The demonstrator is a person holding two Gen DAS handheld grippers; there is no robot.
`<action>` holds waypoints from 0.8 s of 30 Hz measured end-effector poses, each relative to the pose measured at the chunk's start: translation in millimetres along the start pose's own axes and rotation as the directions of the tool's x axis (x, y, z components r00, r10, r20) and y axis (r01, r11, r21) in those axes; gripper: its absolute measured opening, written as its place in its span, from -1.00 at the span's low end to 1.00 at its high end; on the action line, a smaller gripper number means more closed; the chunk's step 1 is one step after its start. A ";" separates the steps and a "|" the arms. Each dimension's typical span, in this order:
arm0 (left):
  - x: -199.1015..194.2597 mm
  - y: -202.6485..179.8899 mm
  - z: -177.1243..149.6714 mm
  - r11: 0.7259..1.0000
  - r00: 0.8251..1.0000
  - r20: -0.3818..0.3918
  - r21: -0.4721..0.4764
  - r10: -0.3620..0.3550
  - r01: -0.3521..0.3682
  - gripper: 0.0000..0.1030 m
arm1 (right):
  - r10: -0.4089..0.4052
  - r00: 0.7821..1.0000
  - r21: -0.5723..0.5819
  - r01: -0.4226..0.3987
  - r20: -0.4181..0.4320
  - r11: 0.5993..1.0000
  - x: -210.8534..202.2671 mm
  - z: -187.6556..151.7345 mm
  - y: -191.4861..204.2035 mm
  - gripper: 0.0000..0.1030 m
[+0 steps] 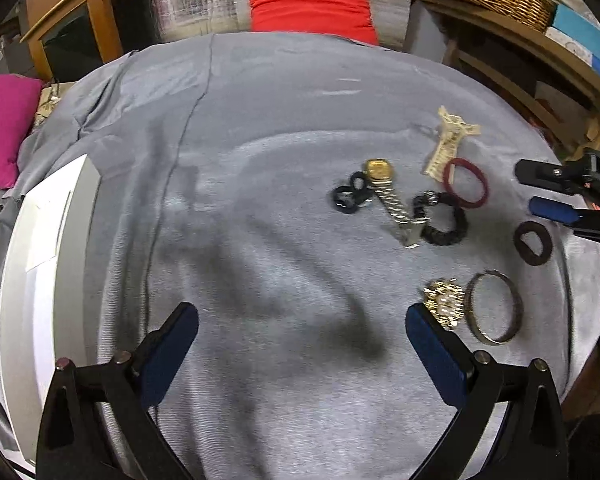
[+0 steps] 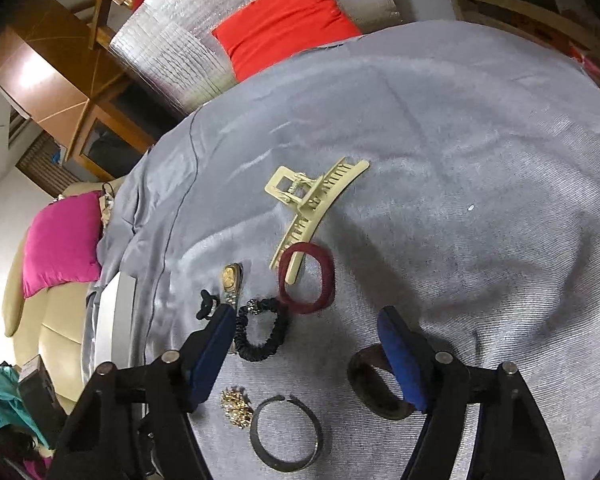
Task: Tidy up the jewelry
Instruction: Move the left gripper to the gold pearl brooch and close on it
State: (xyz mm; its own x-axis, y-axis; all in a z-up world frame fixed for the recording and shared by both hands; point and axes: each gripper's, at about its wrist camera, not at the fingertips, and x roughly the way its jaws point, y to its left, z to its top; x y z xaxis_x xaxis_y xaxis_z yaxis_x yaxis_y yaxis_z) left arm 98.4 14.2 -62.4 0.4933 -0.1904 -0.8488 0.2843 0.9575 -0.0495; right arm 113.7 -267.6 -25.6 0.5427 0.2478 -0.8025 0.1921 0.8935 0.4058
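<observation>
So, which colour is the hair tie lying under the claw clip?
Dark red hair tie, clearest in the right wrist view.

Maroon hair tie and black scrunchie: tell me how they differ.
The maroon hair tie is a smooth, plain band; the black scrunchie is ruffled and carries a small beaded charm. The maroon hair tie lies over the tip of the cream claw clip; the black scrunchie lies beside the watch. Both are closed loops lying flat on the grey cloth.
</observation>
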 end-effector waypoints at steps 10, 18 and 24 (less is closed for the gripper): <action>-4.8 -31.7 -9.2 0.989 0.993 0.004 0.095 -0.116 0.115 0.49 | 0.010 1.000 -0.055 -0.011 -0.016 0.998 -34.0 -28.4 -9.3 0.25; 2.3 -53.8 -8.7 0.971 0.986 0.006 0.178 -0.166 0.162 0.48 | 0.022 1.000 -0.110 -0.023 -0.013 0.994 -51.8 -34.3 -15.9 0.28; 19.9 -59.9 -12.1 0.960 0.988 -0.051 0.235 -0.144 0.152 0.48 | 0.028 1.000 -0.038 -0.028 0.007 0.999 -57.8 -29.8 -32.2 0.28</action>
State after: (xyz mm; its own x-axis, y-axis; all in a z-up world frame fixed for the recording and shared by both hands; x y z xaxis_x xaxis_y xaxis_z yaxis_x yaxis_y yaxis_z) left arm 81.1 -44.3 -82.7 0.4043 -0.3151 -0.8586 0.5415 0.8390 -0.0529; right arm 51.8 -299.5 -5.3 0.5539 0.2700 -0.7876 0.1454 0.9001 0.4108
